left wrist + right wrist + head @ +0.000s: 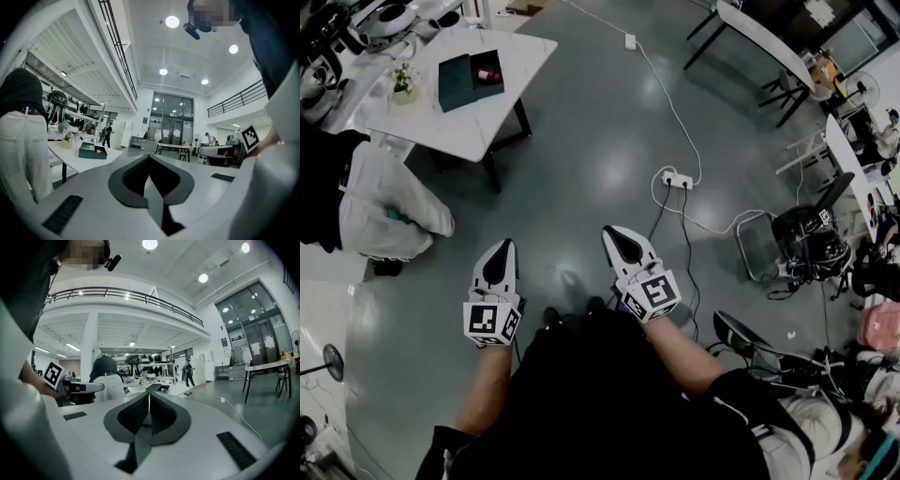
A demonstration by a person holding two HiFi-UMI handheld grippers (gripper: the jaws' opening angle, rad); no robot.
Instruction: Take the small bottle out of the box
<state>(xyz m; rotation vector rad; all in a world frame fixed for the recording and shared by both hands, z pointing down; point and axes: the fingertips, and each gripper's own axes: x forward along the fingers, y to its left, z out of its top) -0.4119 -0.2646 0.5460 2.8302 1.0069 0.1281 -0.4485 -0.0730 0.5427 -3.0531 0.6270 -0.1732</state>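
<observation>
Small bottle and grippers are well apart, so the job looks to be at its very start, at the walk-up.

Low in the head view, the left gripper and the right gripper are held out side by side over bare floor. Each one's own view shows its jaws pressed together with nothing between them, both pointing roughly level.

Beyond them, right of centre, a power strip and its cable lie on the floor. At the left edge a person in pale trousers stands close by the table.

Farthest off, in the upper left of the frame, is the white table, with the dark box lying open on it. The reddish item inside I take to be the bottle; it's too small to make out more.

Next, I'd say, the person has to close that gap to the table, open one pair of jaws, and bring them down around the bottle without nudging the box.
</observation>
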